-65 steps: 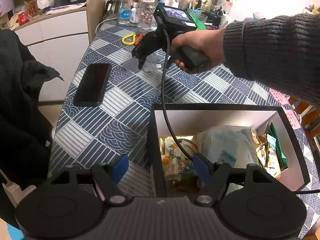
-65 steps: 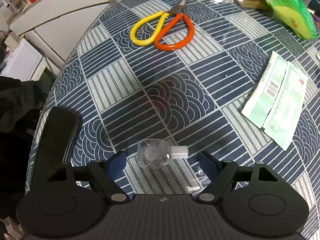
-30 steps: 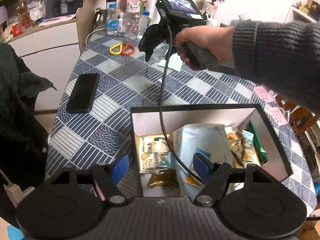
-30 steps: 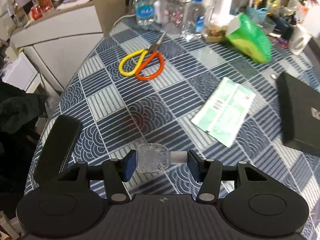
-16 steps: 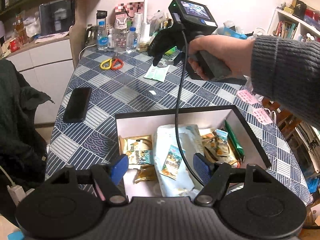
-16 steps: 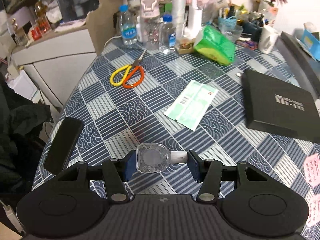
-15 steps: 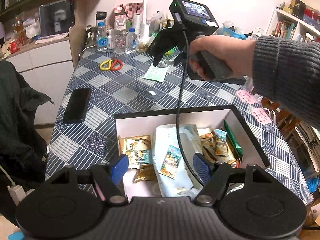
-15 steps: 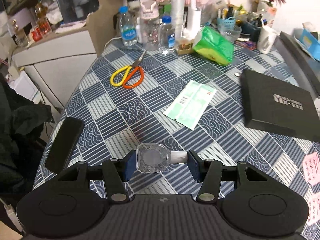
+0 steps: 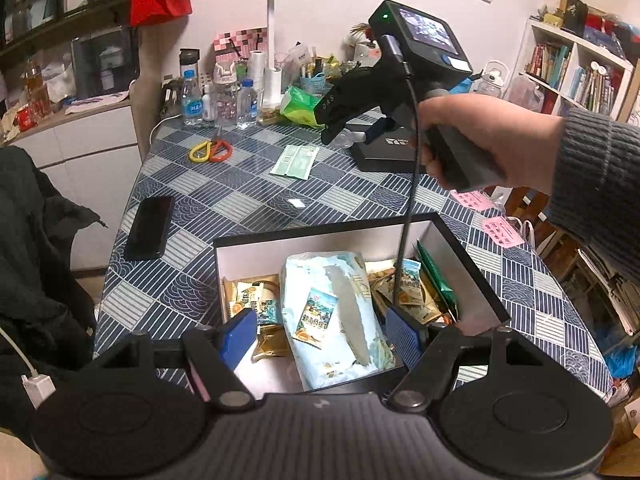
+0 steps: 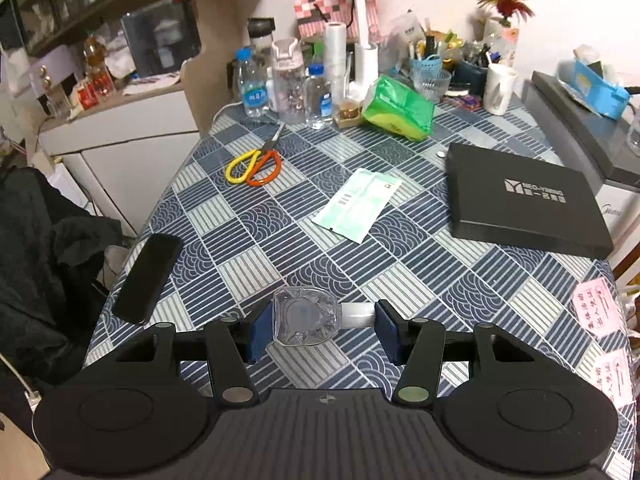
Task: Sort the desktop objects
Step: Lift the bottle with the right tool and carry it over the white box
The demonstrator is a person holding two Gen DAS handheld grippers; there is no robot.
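Right wrist view: small bottle held crosswise, box lies back toward the person

Right wrist view: the right gripper (image 10: 322, 326) is closed on a small clear bottle (image 10: 306, 316), lifted above the patterned table (image 10: 400, 280). The bottle's long axis runs straight across from finger to finger, its base against the left blue pad and its white cap (image 10: 356, 314) against the right one. Farther off on the table lie a pair of scissors (image 10: 254, 166), a pale green packet (image 10: 358, 204), a flat black case (image 10: 524, 208) at far right and a dark phone (image 10: 148, 276) at near left. The open box is not in this view.

Left wrist view: the left gripper (image 9: 318, 336) hangs with its blue pads wide apart and nothing between them, directly over the open box (image 9: 468, 256) of snack packets at the near edge of the table. The right gripper (image 9: 352, 136) shows at the far side, held by a hand (image 9: 480, 140) in a grey sleeve, well beyond the box's far wall. The bottle between its fingers is barely visible here.

Judging by this, the bottle must travel nearward and down to reach the box; the left gripper, though nearer the box, has nothing to drop.
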